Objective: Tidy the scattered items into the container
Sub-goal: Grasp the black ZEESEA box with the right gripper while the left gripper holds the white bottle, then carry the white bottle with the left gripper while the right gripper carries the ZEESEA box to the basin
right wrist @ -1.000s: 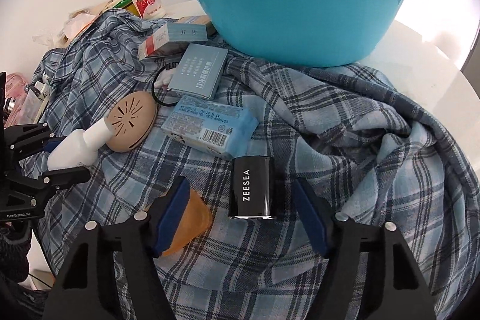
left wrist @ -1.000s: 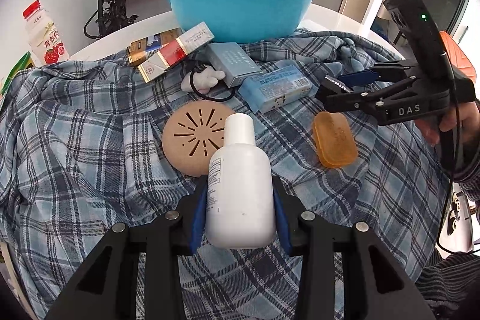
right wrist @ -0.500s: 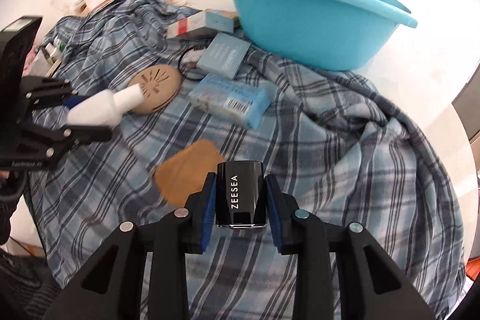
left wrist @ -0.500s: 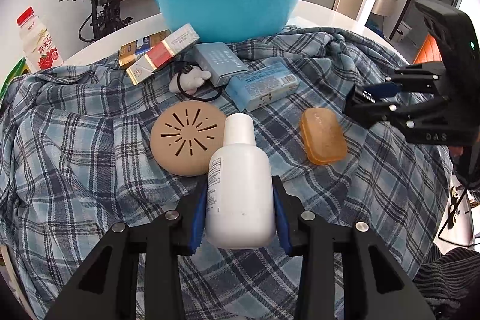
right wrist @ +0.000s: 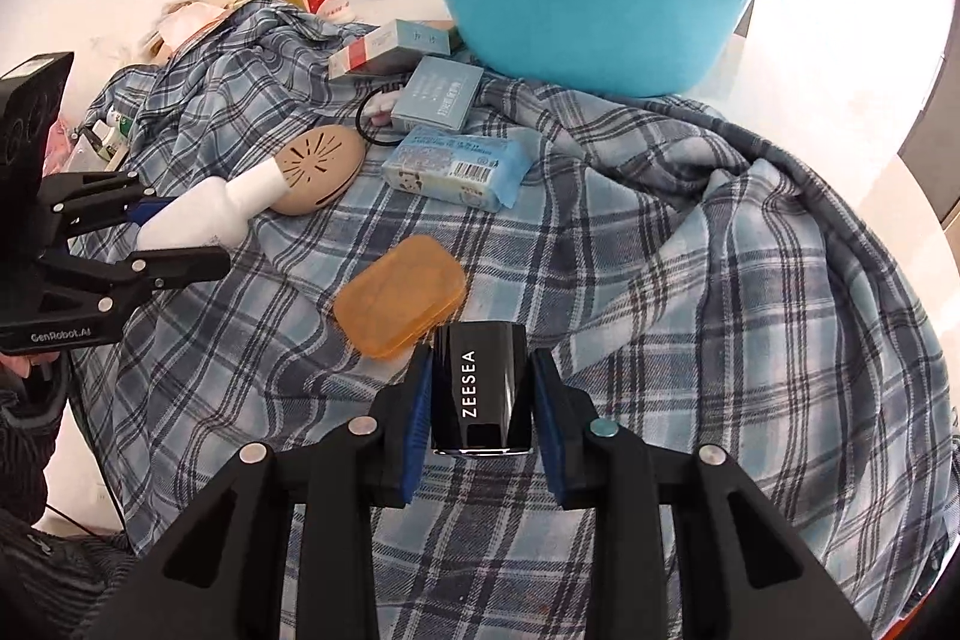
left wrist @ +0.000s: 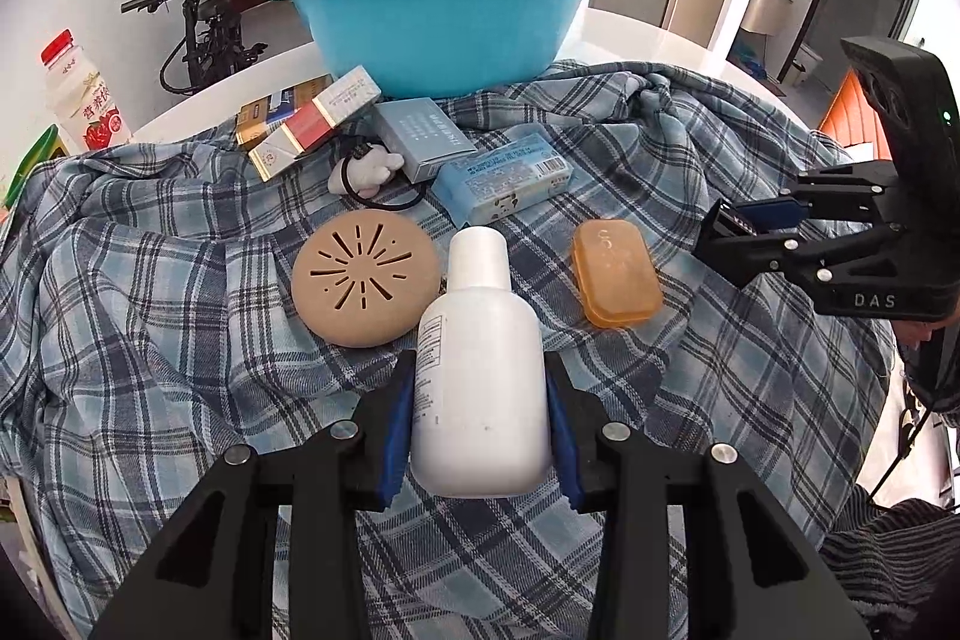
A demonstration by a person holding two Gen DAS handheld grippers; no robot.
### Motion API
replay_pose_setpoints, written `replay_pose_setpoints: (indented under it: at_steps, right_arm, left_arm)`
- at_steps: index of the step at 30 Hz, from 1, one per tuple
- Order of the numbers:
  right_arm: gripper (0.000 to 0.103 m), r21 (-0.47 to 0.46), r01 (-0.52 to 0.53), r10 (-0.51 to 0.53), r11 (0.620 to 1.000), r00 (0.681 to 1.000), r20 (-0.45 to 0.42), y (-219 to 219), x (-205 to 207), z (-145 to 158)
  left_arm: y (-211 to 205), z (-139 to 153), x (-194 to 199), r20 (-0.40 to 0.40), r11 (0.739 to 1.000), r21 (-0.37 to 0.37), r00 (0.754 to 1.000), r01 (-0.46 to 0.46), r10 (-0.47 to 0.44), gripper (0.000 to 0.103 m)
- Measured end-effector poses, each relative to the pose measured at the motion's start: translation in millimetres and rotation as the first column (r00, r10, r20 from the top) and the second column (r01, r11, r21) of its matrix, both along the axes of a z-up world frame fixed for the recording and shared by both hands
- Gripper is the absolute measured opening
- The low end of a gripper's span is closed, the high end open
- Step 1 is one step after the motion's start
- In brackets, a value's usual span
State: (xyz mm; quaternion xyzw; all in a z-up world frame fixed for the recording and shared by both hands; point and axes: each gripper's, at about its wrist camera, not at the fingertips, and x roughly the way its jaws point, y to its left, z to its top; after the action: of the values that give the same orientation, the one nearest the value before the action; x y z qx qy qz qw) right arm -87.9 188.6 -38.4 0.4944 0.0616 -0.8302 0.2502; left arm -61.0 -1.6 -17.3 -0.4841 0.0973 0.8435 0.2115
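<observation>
Both hands are loaded: the left hand-held gripper is clamped on the body of a white plastic bottle with a rounded shoulder and white cap, and the right hand-held gripper is clenched on a small glossy black case lettered ZEESEA, its blue pads pressing both side faces. The step in hand looks like carrying these two to the round light-blue plastic basin, which sits at the far edge of the blue-and-white plaid cloth covering the white counter. To do it well, lift each item high enough to clear the basin's rim before moving across, since the wall is tall and a low approach would knock it. Bring the hands in one after the other, or on separate sides, so they do not collide over the opening. Let go only once the item is inside and low, because the smooth bottle may bounce. Left on the cloth are a translucent orange soap box, a tan round slotted disc, a pale-blue wrapped tissue pack and several small cartons near the basin.
</observation>
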Motion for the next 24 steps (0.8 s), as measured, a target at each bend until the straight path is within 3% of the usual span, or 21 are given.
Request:
replay_pose_setpoints:
  at_steps: [16,24]
  right_arm:
    - [0.03,-0.038,0.003,-0.007,0.999,0.994,-0.106,0,-7,39]
    - [0.03,-0.038,-0.003,-0.003,0.999,0.985,-0.171,1,-14,68]
  left_arm:
    - [4,22,-14,-0.03,1.0,-0.001,0.999,-0.024,0.024,0.041]
    - [11,49,-29,-0.079,1.0,0.013,0.997,-0.018,0.019,0.041]
